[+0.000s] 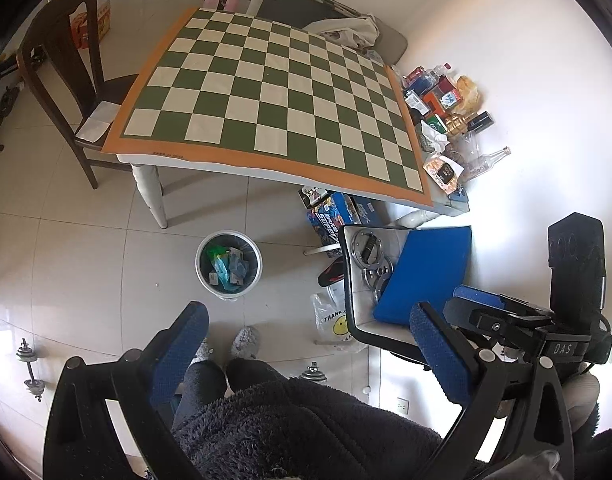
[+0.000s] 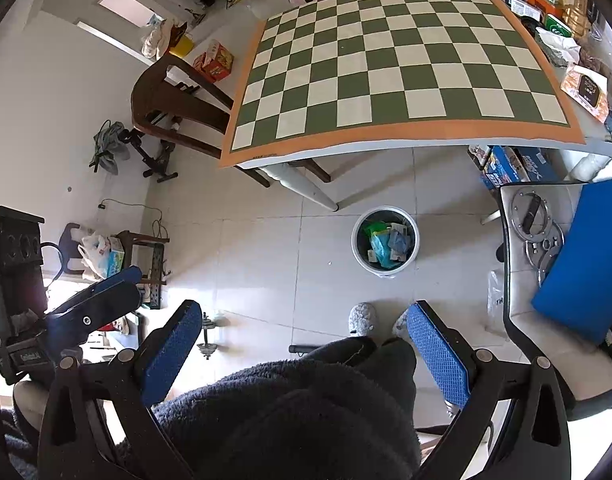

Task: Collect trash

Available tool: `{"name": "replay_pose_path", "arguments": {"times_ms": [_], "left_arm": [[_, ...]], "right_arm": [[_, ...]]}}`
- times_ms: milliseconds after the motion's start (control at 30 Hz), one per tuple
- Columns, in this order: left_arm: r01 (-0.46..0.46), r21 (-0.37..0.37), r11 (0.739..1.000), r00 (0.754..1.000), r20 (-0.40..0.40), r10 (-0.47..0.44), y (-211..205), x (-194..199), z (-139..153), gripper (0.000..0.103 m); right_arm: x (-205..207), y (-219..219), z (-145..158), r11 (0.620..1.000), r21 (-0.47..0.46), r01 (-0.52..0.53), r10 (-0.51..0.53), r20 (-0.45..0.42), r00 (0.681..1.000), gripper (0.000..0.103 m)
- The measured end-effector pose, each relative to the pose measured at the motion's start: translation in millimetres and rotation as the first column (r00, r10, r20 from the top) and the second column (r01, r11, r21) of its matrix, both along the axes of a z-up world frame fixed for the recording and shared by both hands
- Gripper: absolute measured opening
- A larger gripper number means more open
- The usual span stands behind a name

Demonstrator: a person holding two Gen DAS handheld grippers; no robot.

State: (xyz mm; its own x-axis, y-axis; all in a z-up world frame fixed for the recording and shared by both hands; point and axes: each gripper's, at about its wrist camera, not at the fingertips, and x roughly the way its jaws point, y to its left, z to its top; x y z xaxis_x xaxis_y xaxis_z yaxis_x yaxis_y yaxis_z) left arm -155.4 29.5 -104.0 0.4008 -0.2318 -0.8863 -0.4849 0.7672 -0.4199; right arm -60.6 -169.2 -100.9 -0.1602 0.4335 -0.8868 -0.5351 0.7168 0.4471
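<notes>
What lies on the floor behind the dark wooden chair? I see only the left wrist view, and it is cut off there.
Observer: A black folded frame stands there, with a grey cloth on it.
Operator: Does the right gripper hold anything?
Observer: No. The right gripper is open, with nothing between its fingers.
Operator: Is any bag near that wall?
Observer: Yes, a white plastic bag sits beside a small dark stand.

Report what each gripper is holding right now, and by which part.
Nothing is held. The left gripper and the right gripper are both open, with only the person's dark fleece clothing and the floor showing between their fingers.
</notes>
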Motion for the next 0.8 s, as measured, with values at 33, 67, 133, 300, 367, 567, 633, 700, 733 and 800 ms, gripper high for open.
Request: {"name": "replay_pose_path", "arguments": {"times_ms": [33,67,133,300,367,567,633,700,733,800], "left_arm": [[-0.001,0.001,1.0,1.0,0.002,0.001,0.0,-1.2,0.2,0.103],[-0.003,0.002,1.0,1.0,0.003,0.003,-0.5,-0.8,-0.1,0.103],[-0.004,-0.001,1.0,1.0,0.0,0.004,-0.7,-1.8,-0.4,0.103],[-0.001,0.007,1.0,1.0,-0.008,0.001,-2.1,-6.4,-0.8,0.103],[0.001,0.011,1.0,1.0,-0.01,-0.001,-3.2,-8.4,0.2,0.103],[0.007,0.012,1.0,1.0,-0.019,-0.007,-5.4,-10.3,1.0,0.103],[0.01,0.013,1.0,1.0,-0.021,-0.009,-6.0,-7.3,0.9,0.103],[0.008,0.014,1.0,1.0,-0.021,-0.008,-7.0,-6.4,0.9,0.103],[0.008,0.015,1.0,1.0,-0.022,-0.008,-7.0,-6.9,0.9,0.103],[0.005,0.015,1.0,1.0,-0.021,-0.004,-7.8,-6.5,0.8,0.103]], "right_arm": [[-0.5,0.1,0.0,1.0,0.0,-0.002,0.002,-0.001,1.0,0.103],[-1.0,0.3,0.2,1.0,0.0,-0.003,0.003,-0.001,1.0,0.103],[-1.5,1.2,0.1,1.0,-0.002,0.0,0.0,-0.001,1.0,0.103],[-4.5,0.7,0.0,1.0,-0.006,-0.011,0.011,-0.003,1.0,0.103],[-5.3,0.0,0.0,1.0,-0.006,-0.013,0.013,-0.005,1.0,0.103],[-8.1,-1.5,0.4,1.0,-0.008,-0.022,0.022,-0.004,1.0,0.103],[-8.5,-2.5,0.0,1.0,-0.007,-0.024,0.024,-0.007,1.0,0.103],[-8.8,-3.4,0.6,1.0,-0.008,-0.029,0.029,-0.004,1.0,0.103],[-8.6,-3.1,0.8,1.0,-0.007,-0.029,0.029,-0.005,1.0,0.103],[-9.3,-2.9,0.9,1.0,-0.009,-0.03,0.03,-0.004,1.0,0.103]]}}
